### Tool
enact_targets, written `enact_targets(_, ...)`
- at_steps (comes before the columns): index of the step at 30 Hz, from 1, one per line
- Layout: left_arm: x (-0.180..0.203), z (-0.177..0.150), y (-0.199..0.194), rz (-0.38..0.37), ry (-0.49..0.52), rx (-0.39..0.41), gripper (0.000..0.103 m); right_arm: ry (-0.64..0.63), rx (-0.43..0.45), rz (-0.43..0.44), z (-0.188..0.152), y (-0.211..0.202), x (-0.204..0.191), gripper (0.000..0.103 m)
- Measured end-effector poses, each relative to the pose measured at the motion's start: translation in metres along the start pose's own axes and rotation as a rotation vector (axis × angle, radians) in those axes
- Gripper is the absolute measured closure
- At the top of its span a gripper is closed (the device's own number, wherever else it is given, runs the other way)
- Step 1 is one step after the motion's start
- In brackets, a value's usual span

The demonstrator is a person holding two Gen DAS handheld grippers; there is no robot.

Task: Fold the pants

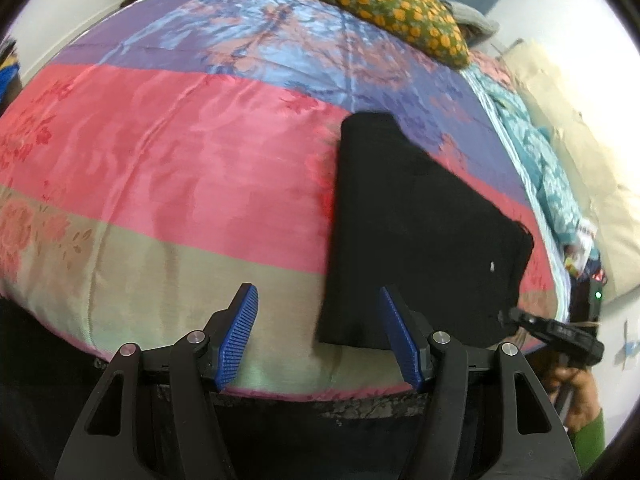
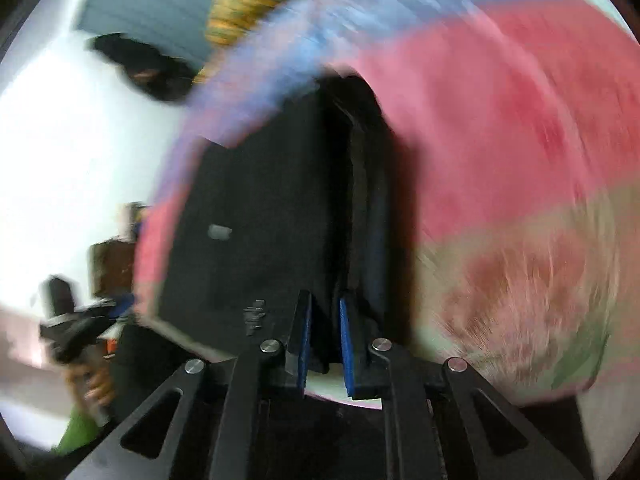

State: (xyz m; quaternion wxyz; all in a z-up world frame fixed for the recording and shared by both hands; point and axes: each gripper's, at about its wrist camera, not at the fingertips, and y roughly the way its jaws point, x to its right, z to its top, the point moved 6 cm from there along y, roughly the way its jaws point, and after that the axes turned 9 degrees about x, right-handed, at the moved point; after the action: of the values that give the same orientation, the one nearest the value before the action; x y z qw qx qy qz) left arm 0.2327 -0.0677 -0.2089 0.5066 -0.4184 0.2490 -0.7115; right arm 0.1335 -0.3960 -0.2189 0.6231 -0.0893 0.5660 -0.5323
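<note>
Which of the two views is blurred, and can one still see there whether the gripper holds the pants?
The left wrist view is sharp, only bent by the fisheye: the black pants lie on the striped bedspread, and the left gripper is open. The right wrist view is smeared by motion, yet the right gripper shows shut on the pants.

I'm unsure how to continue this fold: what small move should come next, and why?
Probably bring the left gripper right, onto the near edge of the black pants and close. Its jaws stand open over the bedspread, holding nothing, while the right gripper appears to pinch pants fabric. The right wrist view is blurred, so this is uncertain.
</note>
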Motion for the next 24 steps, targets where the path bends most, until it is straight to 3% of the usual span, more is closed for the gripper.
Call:
enact_targets(1, 0.004, 0.0, 0.0, -0.001, 0.018, 0.001, 0.038, 0.015, 0.031, -0.001, 0.002, -0.003, 0.0, 0.084)
enact_targets(2, 0.008, 0.0, -0.001, -0.002, 0.034, 0.007, 0.038, 0.006, 0.041, -0.012, 0.005, -0.006, -0.004, 0.069)
enact_targets(4, 0.014, 0.002, -0.004, -0.006, 0.065, 0.024, 0.038, -0.065, 0.061, -0.107, 0.013, -0.022, -0.013, 0.052)
enact_targets(6, 0.022, 0.003, -0.004, -0.008, 0.09, 0.043, 0.036, -0.126, 0.161, -0.145, 0.029, -0.048, -0.025, 0.052)
enact_targets(9, 0.034, 0.003, 0.005, -0.017, 0.115, 0.038, 0.035, -0.212, 0.254, -0.06, 0.062, -0.063, -0.063, 0.052)
enact_targets(12, 0.051, -0.001, 0.013, -0.022, 0.169, 0.034, 0.035, -0.377, 0.266, -0.004, 0.088, -0.042, -0.102, 0.053)
enact_targets(13, 0.055, -0.003, 0.015, -0.01, 0.192, 0.028, 0.035, -0.444, 0.248, -0.031, 0.091, -0.027, -0.107, 0.055)
enact_targets(14, 0.057, -0.004, 0.015, -0.007, 0.2, 0.025, 0.035, -0.497, 0.196, -0.112, 0.095, -0.002, -0.098, 0.059)
enact_targets(16, 0.057, -0.007, 0.013, -0.011, 0.205, 0.023, 0.035, -0.474, 0.081, -0.264, 0.098, 0.039, -0.058, 0.068)
enact_targets(17, 0.055, -0.009, 0.011, -0.008, 0.205, 0.021, 0.035, -0.447, 0.069, -0.268, 0.097, 0.044, -0.048, 0.067)
enact_targets(20, 0.046, -0.015, 0.008, 0.012, 0.205, 0.019, 0.035, -0.394, 0.149, -0.237, 0.101, 0.025, -0.046, 0.068)
enact_targets(24, 0.044, -0.019, 0.009, 0.03, 0.225, 0.026, 0.035, -0.433, 0.249, -0.208, 0.092, -0.017, -0.064, 0.068)
